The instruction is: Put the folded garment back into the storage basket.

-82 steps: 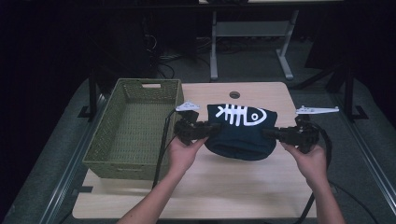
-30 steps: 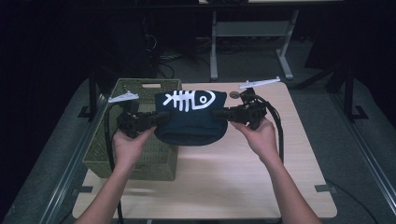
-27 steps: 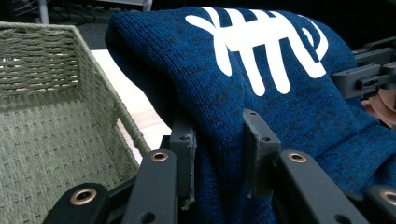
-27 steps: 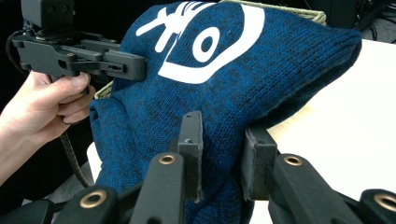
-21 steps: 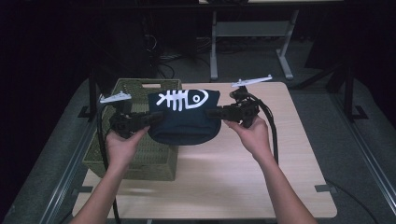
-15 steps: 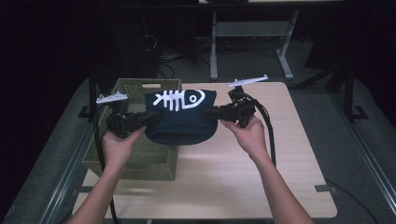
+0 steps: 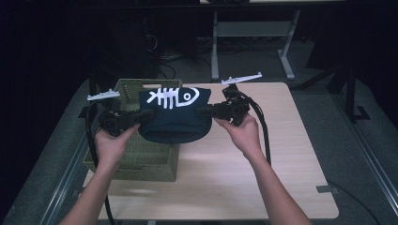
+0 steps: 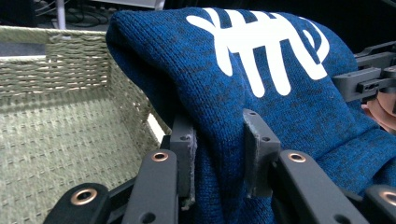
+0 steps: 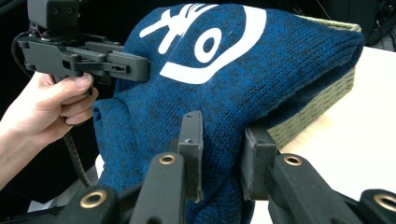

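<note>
A folded dark blue knit garment [image 7: 174, 117] with a white fish-skeleton print hangs in the air between both grippers. My left gripper [image 7: 136, 120] is shut on its left edge, and its pads pinch the knit [image 8: 219, 158] in the left gripper view. My right gripper [image 7: 205, 111] is shut on the right edge, the cloth [image 9: 219, 154] bunched between its pads. The garment [image 7: 174, 117] hangs over the right rim of a green woven basket [image 7: 136, 157], partly above the table [image 7: 281, 164].
The basket interior [image 8: 56, 154] looks empty in the left gripper view. Black cables [image 7: 263, 126] trail from the grippers along the forearms. A metal frame [image 7: 253, 33] stands on the floor beyond the table. Bare tabletop lies to the right.
Both hands have carried the garment leftward from the table's middle to the basket's right rim. The grips on it have not changed.
</note>
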Motion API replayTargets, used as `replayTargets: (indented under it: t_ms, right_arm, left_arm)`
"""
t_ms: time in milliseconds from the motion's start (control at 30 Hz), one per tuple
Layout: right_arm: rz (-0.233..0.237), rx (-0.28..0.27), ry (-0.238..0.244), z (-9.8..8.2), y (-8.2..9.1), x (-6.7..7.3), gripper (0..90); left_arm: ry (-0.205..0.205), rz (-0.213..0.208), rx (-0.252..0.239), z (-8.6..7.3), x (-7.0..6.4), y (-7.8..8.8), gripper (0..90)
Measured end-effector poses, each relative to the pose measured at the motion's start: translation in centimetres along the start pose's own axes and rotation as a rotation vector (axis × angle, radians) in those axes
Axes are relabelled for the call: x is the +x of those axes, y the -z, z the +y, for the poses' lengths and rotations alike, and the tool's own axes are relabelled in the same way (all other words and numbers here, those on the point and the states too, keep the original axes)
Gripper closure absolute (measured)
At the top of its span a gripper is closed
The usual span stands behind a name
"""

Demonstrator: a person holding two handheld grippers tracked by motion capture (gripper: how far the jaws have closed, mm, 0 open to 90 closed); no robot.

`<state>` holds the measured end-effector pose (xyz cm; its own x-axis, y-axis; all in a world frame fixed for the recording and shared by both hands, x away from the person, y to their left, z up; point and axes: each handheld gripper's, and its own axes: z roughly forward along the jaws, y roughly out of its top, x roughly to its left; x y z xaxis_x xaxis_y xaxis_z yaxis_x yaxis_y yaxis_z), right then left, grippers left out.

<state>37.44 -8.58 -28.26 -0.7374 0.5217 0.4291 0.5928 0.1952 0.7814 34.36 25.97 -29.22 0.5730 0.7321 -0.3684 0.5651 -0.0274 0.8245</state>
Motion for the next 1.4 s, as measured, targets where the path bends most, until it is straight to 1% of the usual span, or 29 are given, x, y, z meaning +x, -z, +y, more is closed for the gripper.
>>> replayTargets:
  t_ms: [133,200,233,267,300,567,700,1033,1100,1167,1200,1267,1400]
  right_arm:
    - [0.004,0.002,0.004,0.3,-0.8,0.3,72.8]
    - [0.005,0.001,0.007,0.4,-1.0,0.3,72.8]
    - [0.006,0.006,0.01,0.5,-1.4,0.6,72.8]
    - [0.006,0.006,0.01,0.5,-1.4,0.6,72.8]
    - [0.009,0.01,0.012,0.6,-1.8,0.7,72.8]
    - [0.019,0.021,0.02,1.0,-3.2,1.2,72.9]
    - [0.022,0.019,0.012,1.0,-3.7,1.2,72.9]
    - [0.026,0.028,0.015,1.0,-4.7,1.5,72.9]
    - [0.028,0.033,0.016,1.0,-5.2,1.6,72.8]
    - [0.029,0.038,0.018,1.1,-5.5,1.8,72.8]
    - [0.026,0.045,0.021,1.1,-5.7,1.8,72.8]
    - [0.028,0.05,0.019,1.1,-6.1,1.9,72.8]
    - [0.026,0.061,0.017,1.0,-6.9,2.0,72.8]
  left_arm:
    - [0.009,0.008,-0.003,0.1,0.7,0.6,69.1]
    - [0.011,0.01,-0.005,0.1,0.8,0.7,69.1]
    - [0.013,0.013,-0.005,0.1,0.9,0.9,69.1]
    - [0.009,0.016,-0.004,0.1,1.0,1.1,69.1]
    - [0.013,0.017,-0.007,0.0,1.3,1.5,69.1]
    - [0.022,0.031,-0.009,-0.1,2.2,2.3,69.1]
    - [0.022,0.033,-0.008,-0.2,2.4,2.5,69.1]
    - [0.031,0.04,-0.016,-0.5,3.2,3.2,69.1]
    - [0.043,0.037,-0.019,-0.7,3.7,3.5,69.1]
    - [0.042,0.041,-0.018,-0.8,3.8,3.6,69.1]
    - [0.045,0.045,-0.01,-1.0,4.1,3.7,69.1]
    - [0.053,0.047,-0.009,-1.0,4.4,3.8,69.1]
    - [0.054,0.056,-0.01,-1.3,4.6,4.1,69.1]
